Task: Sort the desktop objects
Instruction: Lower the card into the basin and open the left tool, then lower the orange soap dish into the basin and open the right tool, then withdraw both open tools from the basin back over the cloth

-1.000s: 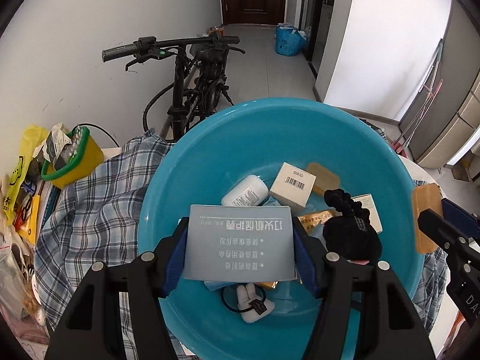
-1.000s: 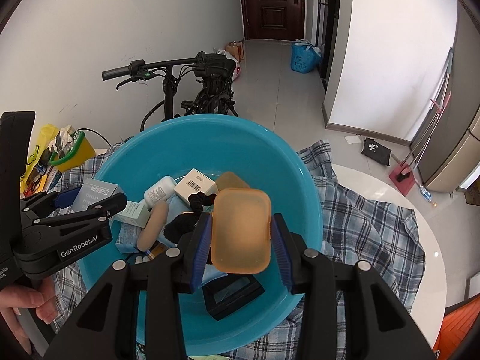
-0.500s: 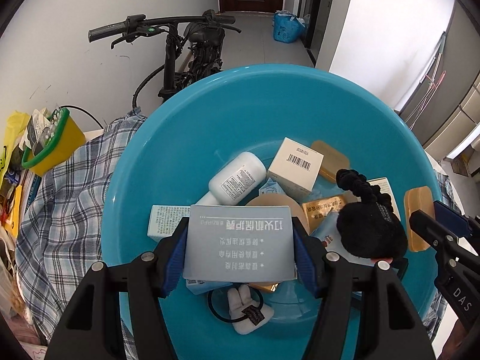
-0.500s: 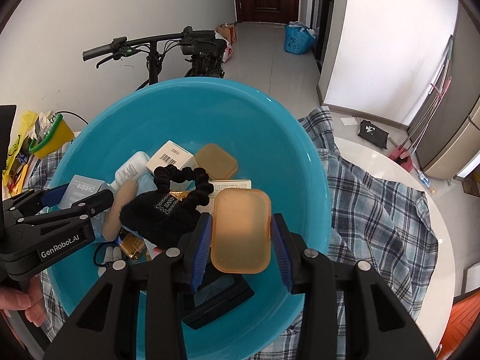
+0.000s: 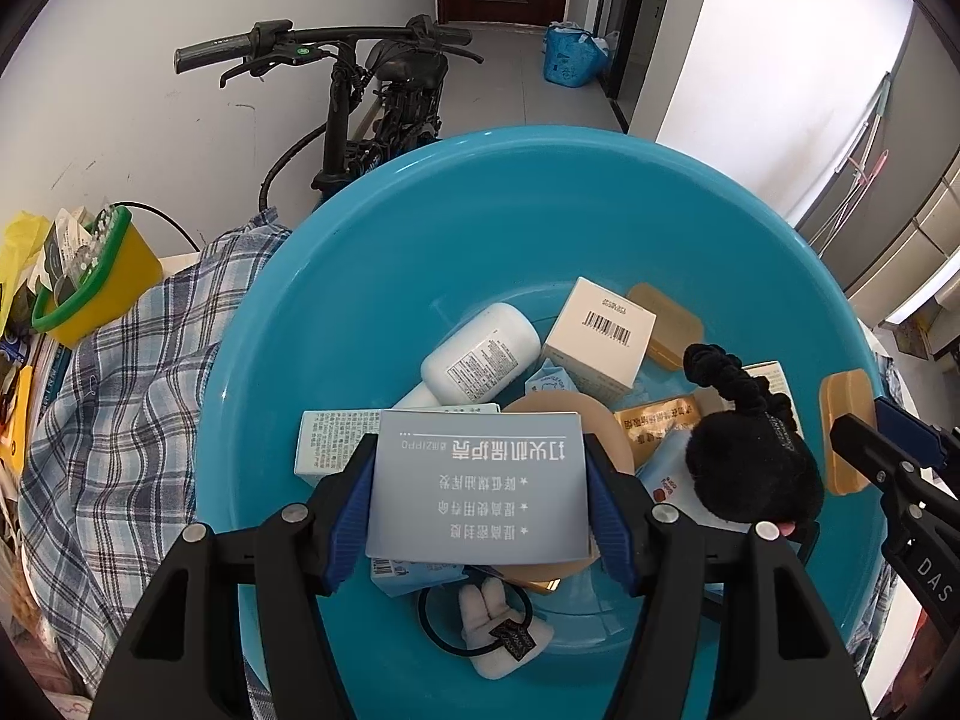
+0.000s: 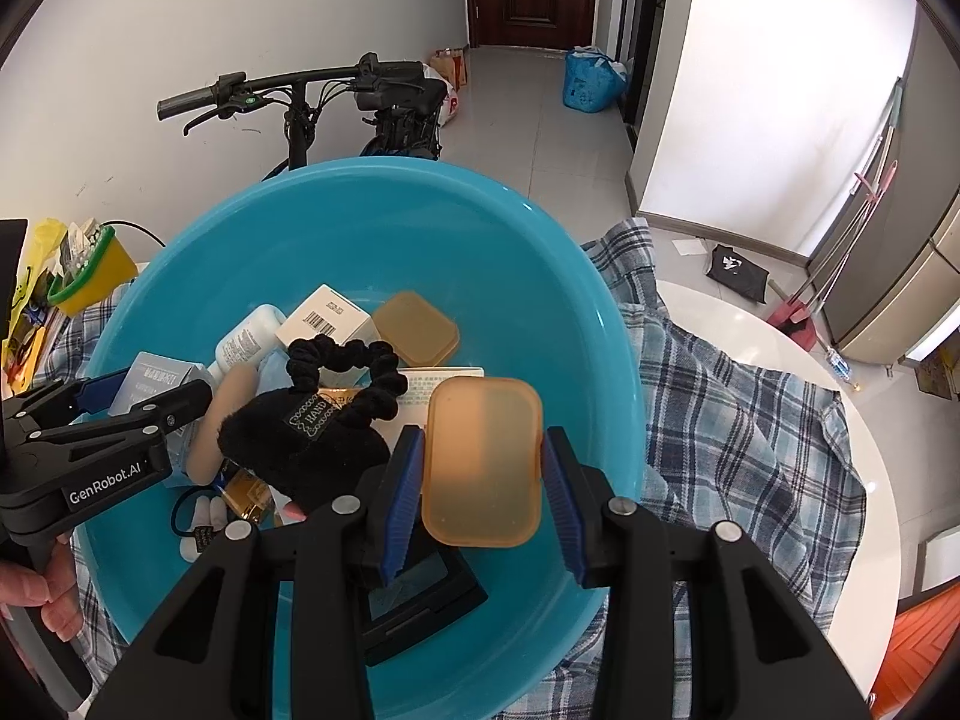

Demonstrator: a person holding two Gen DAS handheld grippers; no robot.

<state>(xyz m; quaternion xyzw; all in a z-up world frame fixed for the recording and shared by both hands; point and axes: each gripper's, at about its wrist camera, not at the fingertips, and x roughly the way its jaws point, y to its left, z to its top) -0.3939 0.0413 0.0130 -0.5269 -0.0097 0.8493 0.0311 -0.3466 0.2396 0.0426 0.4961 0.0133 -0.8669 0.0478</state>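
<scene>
Two items are in my tongs, one in each, and both hang over the basin.

Left wrist view: my left gripper (image 5: 480, 495) is clenched on a grey-blue box (image 5: 477, 483) at lower centre, both blue pads pressed against its sides. Behind it the blue basin (image 5: 360, 276) fills the middle of the frame, already holding a white bottle (image 5: 480, 354), a white barcode box (image 5: 600, 336), a black scrunchie (image 5: 744, 462) at right and a small white hair tie charm (image 5: 501, 636) at the bottom. At the right edge my right gripper (image 5: 852, 438) shows side-on with the amber case (image 5: 846, 432) in it. A plaid cloth (image 5: 120, 420) lies under the basin at left, and a yellow bin (image 5: 96, 276) stands at the left edge.

Right wrist view: my right gripper is clamped on the amber case at lower centre, pads on both long edges. Below it, at the bottom of the frame, a dark flat device (image 6: 420, 594) lies in the basin. A second amber case (image 6: 417, 327) rests at upper centre of the pile. My left gripper enters from the left edge.

Judgement: the step in hand is depositing both items into the basin. The next move calls for opening each grip low over a free patch: the box ahead of the charm, the case clear of the dark device so it does not strike it.
</scene>
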